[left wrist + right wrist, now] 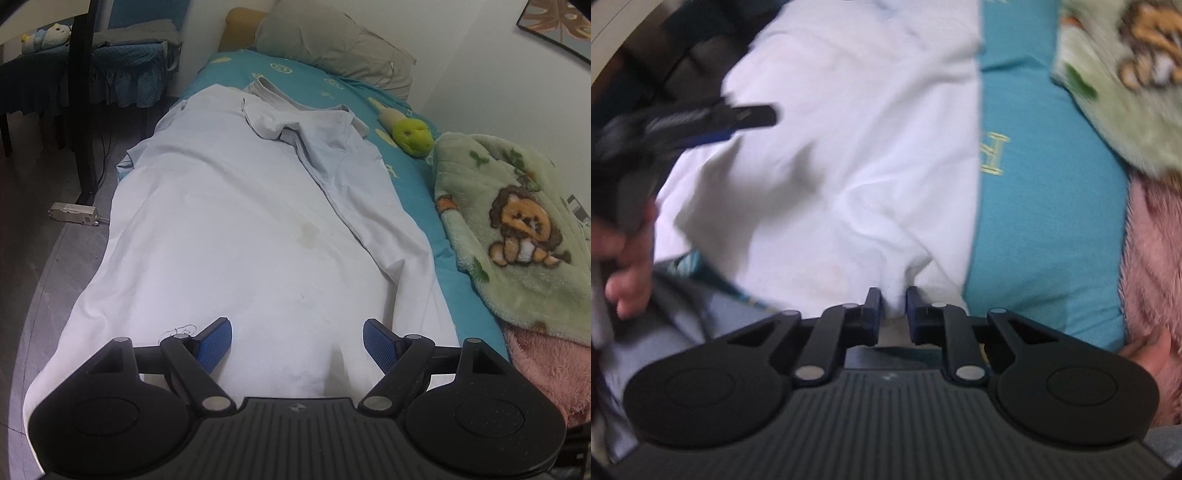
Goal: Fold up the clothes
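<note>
Right wrist view shows the right gripper [893, 295] pinching the white shirt's [849, 147] edge, while the left gripper [297, 341] hangs wide open above it.

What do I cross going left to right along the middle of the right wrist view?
Left gripper → white garment → teal bedsheet → pink fleece blanket.

Both wrist views downward, sharing white garment [236, 229]
</note>
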`<action>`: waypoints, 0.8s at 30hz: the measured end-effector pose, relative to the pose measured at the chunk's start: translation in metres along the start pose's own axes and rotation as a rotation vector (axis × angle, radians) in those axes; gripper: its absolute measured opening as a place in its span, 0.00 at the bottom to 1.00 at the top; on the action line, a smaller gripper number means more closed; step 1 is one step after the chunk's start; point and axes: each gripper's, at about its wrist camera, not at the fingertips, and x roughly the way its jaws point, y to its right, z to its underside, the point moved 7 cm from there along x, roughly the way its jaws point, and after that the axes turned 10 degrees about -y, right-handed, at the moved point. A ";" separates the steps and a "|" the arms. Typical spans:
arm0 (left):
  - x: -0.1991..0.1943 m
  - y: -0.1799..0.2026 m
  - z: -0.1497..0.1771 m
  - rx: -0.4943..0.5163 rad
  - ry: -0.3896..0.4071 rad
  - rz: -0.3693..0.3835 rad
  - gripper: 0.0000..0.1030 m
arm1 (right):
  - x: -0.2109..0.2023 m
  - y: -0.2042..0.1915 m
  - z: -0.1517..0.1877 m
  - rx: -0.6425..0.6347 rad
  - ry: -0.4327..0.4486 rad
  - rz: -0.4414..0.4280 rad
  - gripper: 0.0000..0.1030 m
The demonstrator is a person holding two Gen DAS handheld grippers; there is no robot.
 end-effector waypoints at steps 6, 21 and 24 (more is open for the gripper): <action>-0.004 -0.001 0.001 -0.005 0.010 0.020 0.78 | 0.017 -0.029 0.012 -0.062 -0.049 -0.019 0.16; 0.009 -0.008 -0.031 -0.173 0.044 0.183 0.78 | -0.093 0.059 -0.076 0.242 0.481 -0.140 0.96; 0.022 -0.003 -0.050 -0.223 0.032 0.235 0.76 | -0.090 0.082 -0.091 0.310 0.577 -0.138 0.95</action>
